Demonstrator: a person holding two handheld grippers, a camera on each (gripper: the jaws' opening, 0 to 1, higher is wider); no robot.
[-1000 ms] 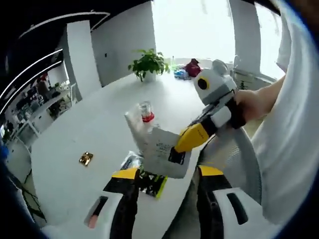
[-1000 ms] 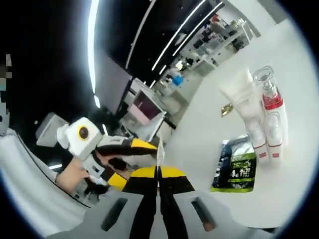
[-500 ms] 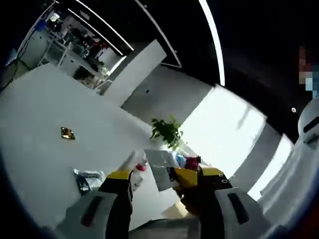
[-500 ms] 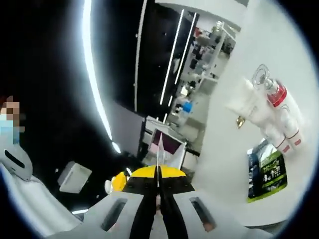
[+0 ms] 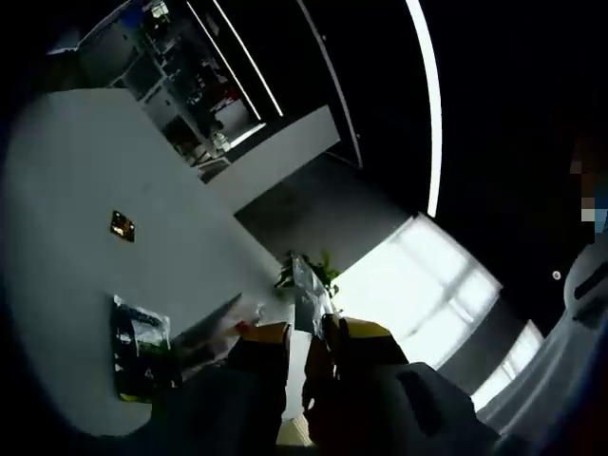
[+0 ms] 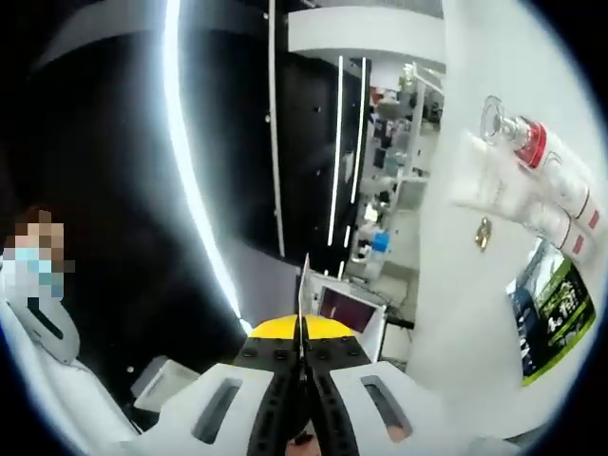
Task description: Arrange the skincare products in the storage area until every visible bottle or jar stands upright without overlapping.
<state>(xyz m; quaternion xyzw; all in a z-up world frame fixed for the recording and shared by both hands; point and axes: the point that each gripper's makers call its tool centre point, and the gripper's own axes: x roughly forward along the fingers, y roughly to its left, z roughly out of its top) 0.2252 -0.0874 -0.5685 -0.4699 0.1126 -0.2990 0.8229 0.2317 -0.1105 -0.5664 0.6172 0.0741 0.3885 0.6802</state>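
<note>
- In the right gripper view, the right gripper (image 6: 302,353) is seen with its yellow-tipped jaws pressed together on a thin flat packet (image 6: 304,290), which is viewed edge-on and sticks up past the tips
- The right gripper is tipped steeply, so that the white table (image 6: 456,285) is seen running up the right side of its view
- On that table, a white tube (image 6: 480,180) and a clear bottle with a red collar (image 6: 537,161) are seen lying side by side, touching; a second white bottle is pressed against them
- A small gold item (image 6: 484,232) lies just beside the tube, and a green-and-black sachet (image 6: 556,309) lies nearer the table edge
- In the left gripper view, the left gripper (image 5: 306,344) is held tilted up; its jaws are nearly closed on the same packet (image 5: 304,294)
- There the sachet (image 5: 138,347) lies at the left, the gold item (image 5: 121,225) farther off, and the bottles (image 5: 223,332) near the jaws
- A potted plant (image 5: 309,274) stands far off by the bright window
</note>
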